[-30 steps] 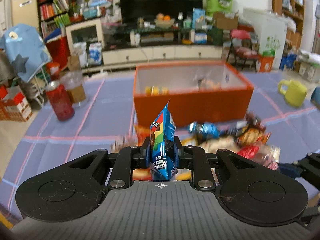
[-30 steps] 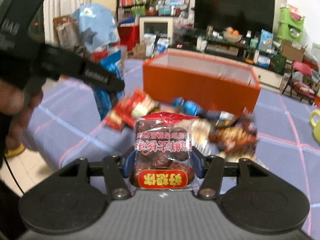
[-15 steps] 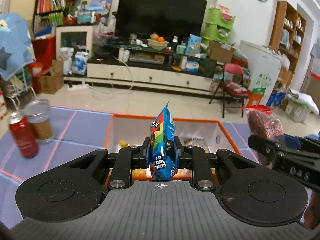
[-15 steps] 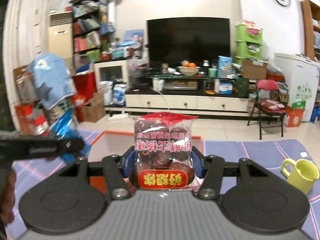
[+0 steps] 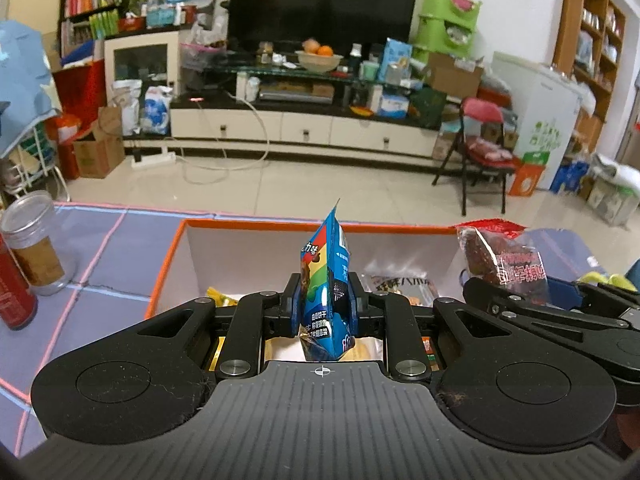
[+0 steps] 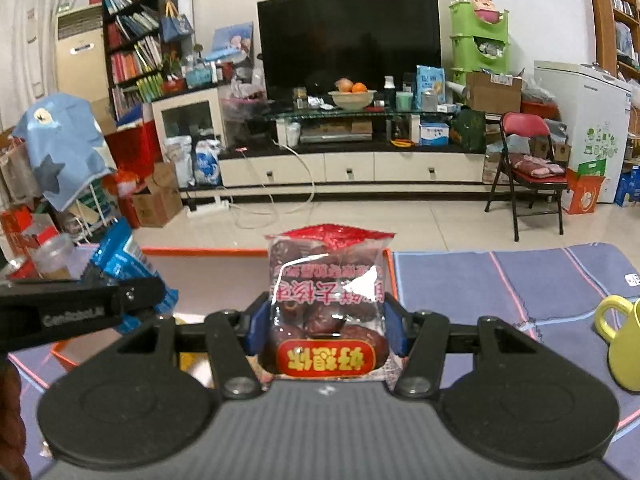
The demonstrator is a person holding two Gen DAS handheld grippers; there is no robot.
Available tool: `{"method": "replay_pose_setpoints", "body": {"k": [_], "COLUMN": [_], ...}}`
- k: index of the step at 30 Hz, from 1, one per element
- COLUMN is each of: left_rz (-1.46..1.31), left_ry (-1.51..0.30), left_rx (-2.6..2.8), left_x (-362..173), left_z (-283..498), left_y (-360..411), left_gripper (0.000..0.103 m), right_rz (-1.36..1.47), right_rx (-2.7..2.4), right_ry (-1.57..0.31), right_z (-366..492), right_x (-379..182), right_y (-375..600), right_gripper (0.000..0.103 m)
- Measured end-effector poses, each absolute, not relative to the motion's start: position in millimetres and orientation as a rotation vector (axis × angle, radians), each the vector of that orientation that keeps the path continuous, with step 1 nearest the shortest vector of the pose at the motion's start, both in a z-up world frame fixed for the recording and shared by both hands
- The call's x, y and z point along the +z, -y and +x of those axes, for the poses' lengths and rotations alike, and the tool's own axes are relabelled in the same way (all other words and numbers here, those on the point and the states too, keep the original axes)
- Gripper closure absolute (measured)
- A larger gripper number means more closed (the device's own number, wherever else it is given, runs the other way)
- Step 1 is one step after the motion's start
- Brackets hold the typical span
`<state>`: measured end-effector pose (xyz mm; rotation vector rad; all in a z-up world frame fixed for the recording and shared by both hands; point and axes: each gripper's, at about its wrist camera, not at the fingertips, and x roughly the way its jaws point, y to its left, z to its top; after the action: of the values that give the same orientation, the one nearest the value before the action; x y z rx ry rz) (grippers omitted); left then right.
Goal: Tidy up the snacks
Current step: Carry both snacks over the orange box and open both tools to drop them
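My left gripper is shut on a blue snack packet, held upright over the open orange box. My right gripper is shut on a clear bag of red dates with a red label, held above the box's right end. The date bag also shows at the right of the left wrist view. The blue packet shows at the left of the right wrist view. Several snacks lie inside the box.
A clear jar and a red can stand on the purple tablecloth left of the box. A yellow mug stands to the right. Beyond the table are tiled floor, a TV stand and a red folding chair.
Both grippers have lifted from the snack pile in front of the box and moved forward, so both packets are over the open box. Both stay shut on their packets.
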<state>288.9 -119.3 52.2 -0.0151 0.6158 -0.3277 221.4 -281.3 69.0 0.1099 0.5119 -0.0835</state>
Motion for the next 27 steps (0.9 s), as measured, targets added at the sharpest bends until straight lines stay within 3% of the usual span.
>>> {"method": "replay_pose_setpoints", "body": {"k": [19,20,21,22,24,27], "left_rz": [0.058,0.057,0.056,0.054,0.047,0.031], "left_ry": [-0.646,-0.645,-0.643,-0.633,-0.612,-0.577], "left_rx": [-0.293,-0.295,-0.291,-0.28,-0.281,-0.281], "left_x": [28.7,28.7,29.8,31.8,38.9,53.7], "left_z": [297.7,297.6,297.2,296.4,292.2,284.5], "left_y": [148.8,147.7,147.4,144.8,140.9,129.9], "left_gripper": [0.103,0.099,0.079,0.069,0.061,0.059], "right_rz": [0.101,0.099,0.097,0.099,0.102,0.108], "right_rx": [-0.092,-0.092,-0.093,-0.091,-0.089,-0.085], "right_ry": [-0.565,-0.568,-0.567,-0.564,-0.541,-0.498], "right_z": [226.2,226.6,225.7,227.9,223.9,214.5], "right_x": [55.1,54.3,53.8,58.0,61.7,70.4], "right_y": [284.7,284.6,283.5,284.6,286.0,291.0], "right_gripper": [0.045,0.044,0.043,0.043,0.042,0.04]}}
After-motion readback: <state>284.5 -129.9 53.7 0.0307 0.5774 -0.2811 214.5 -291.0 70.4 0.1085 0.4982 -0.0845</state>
